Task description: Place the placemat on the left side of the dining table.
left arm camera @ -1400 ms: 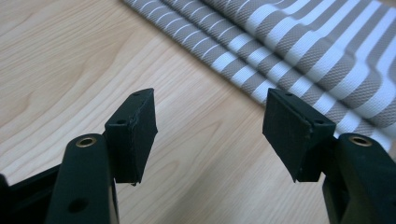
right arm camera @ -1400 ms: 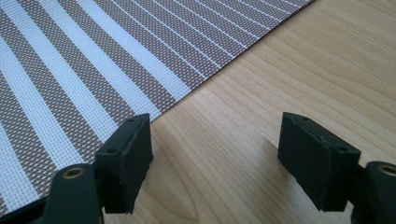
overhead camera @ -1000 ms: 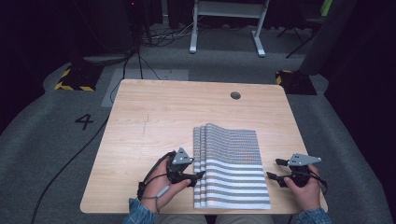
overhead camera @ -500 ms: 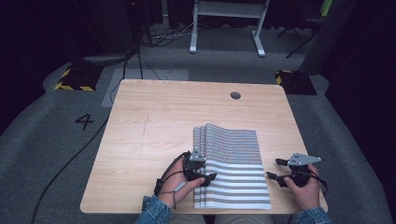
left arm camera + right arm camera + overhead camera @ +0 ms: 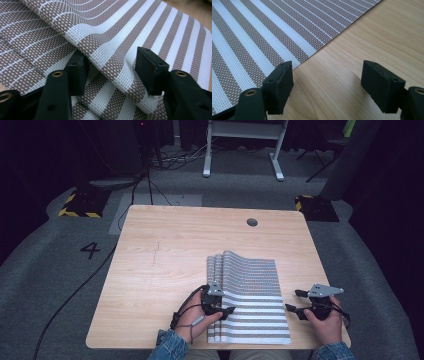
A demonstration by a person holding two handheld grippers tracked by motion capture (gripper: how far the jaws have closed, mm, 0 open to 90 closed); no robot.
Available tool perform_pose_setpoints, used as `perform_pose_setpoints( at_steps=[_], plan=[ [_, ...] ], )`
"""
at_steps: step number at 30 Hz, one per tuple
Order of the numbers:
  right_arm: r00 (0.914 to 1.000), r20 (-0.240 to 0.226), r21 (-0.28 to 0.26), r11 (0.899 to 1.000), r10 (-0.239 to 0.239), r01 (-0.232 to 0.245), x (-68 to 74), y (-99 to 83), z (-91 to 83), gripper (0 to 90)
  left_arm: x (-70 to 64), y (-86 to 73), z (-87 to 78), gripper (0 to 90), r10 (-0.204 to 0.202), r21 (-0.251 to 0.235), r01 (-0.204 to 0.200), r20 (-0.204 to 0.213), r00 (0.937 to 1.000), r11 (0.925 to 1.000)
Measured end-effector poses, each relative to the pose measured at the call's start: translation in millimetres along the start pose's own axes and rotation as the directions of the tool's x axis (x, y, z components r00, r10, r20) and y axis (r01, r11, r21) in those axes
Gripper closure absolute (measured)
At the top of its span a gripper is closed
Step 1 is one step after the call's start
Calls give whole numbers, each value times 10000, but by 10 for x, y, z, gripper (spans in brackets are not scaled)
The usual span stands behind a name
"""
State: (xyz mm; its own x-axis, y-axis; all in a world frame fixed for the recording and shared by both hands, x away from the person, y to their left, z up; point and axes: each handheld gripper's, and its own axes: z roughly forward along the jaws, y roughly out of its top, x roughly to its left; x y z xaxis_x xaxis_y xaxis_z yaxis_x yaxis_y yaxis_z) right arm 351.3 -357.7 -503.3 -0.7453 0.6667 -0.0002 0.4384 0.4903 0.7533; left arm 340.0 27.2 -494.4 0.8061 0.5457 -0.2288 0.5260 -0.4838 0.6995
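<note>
A stack of woven mats [image 5: 252, 285] with brown and white stripes lies on the near right part of the wooden table [image 5: 170, 255], its layers fanned out along the left side. My left gripper [image 5: 228, 309] sits over that left side, open. In the left gripper view its jaws straddle the raised edge of the top mat [image 5: 117, 45], which runs through the gap of the left gripper [image 5: 113, 71]. My right gripper [image 5: 294, 301] rests open just right of the stack. Bare wood shows between the jaws of the right gripper [image 5: 327, 83], and the mat's edge [image 5: 262, 37] lies by one jaw.
A round cable hole [image 5: 252, 222] is near the table's far edge. On the grey floor beyond stand a white frame [image 5: 243, 150], cables [image 5: 145, 175] and yellow-black marked blocks [image 5: 80, 202]. The left half of the table is bare wood.
My left gripper has slid right from the table onto the mats' left edge, and the top mat's edge now runs between its jaws. The right gripper has stayed put.
</note>
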Motion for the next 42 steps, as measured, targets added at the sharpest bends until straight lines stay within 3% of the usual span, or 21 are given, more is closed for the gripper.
perform_pose_setpoints(
  at_steps=[1, 3, 4, 5, 6, 7, 8, 9, 13, 19, 22, 23, 26, 29, 34, 35, 36, 42],
  plan=[
    [10000, 0, 3, 10000, 1, -1, -1, 1, 1, 261, -16, 7, 6, 564, 46, 29, -46, -63, 10000, 10000],
    [10000, 13, -17, 10000, 22, -22, 1, 1, 3, 261, -58, 17, 18, 596, 58, 81, -57, -145, 9999, 10000],
    [10000, 22, -30, 10000, 27, -27, 1, 1, 5, 260, -68, 27, 19, 660, 196, 141, -195, -48, 9998, 9997],
    [10000, 24, -24, 10000, 37, -37, 1, 2, 6, 261, -85, 30, 12, 710, 504, 11, -504, -235, 9984, 9987],
    [10000, 31, -20, 10000, 22, -22, -1, 3, 6, 260, -99, 32, 12, 786, 566, -35, -567, -225, 9981, 9984],
    [10000, 32, -17, 10000, 17, -17, -3, 4, 7, 261, -105, 36, 1, 825, 963, -95, -965, -251, 9950, 9953],
    [10000, 26, 21, 10000, 11, -11, -5, 7, 5, 261, -138, 36, -9, 871, 1046, -265, -1054, -305, 9940, 9941],
    [10000, 28, 24, 10000, 13, -14, -6, 8, 6, 261, -182, 65, -71, 876, 1248, -609, -1267, -349, 9916, 9901],
    [10000, 26, 9, 10000, 7, -7, -8, 9, 10, 260, -249, 135, -222, 881, 1601, -1019, -1633, -389, 9863, 9813],
    [10000, 27, 58, 10000, 37, -37, -6, 9, 9, 260, -358, 210, -619, 882, 2457, -1311, -2546, -805, 9660, 9581],
    [10000, 24, 59, 10000, 41, -41, -6, 9, 9, 260, -373, 216, -844, 882, 2549, -1565, -2696, -1074, 9610, 9502],
    [10000, 27, 60, 10000, 38, -38, -6, 9, 9, 260, -371, 218, -920, 882, 2702, -1558, -2884, -1280, 9543, 9448],
    [10000, 28, 59, 10000, 40, -40, -6, 9, 9, 260, -352, 207, -1113, 882, 2892, -1617, -3164, -1711, 9418, 9347],
    [10000, 29, 62, 10000, 39, -40, -6, 9, 9, 260, -322, 187, -1272, 882, 2903, -1704, -3247, -1989, 9360, 9303],
    [10000, 48, 21, 10000, -26, 26, -10, 10, 10, 260, -276, 153, -1439, 882, 2723, -1883, -3100, -2013, 9409, 9319],
    [10000, 48, 22, 10000, -27, 27, -10, 10, 10, 260, -266, 146, -1475, 882, 2674, -1885, -3040, -1968, 9433, 9338],
    [10000, 46, 21, 10000, -26, 26, -10, 10, 10, 260, -259, 138, -1507, 882, 2551, -1927, -2888, -1819, 9496, 9378],
    [10000, 38, 28, 10000, 3, -3, -8, 10, 9, 260, -212, 105, -1684, 882, 2303, -1942, -2609, -1664, 9588, 9456]
  ],
)
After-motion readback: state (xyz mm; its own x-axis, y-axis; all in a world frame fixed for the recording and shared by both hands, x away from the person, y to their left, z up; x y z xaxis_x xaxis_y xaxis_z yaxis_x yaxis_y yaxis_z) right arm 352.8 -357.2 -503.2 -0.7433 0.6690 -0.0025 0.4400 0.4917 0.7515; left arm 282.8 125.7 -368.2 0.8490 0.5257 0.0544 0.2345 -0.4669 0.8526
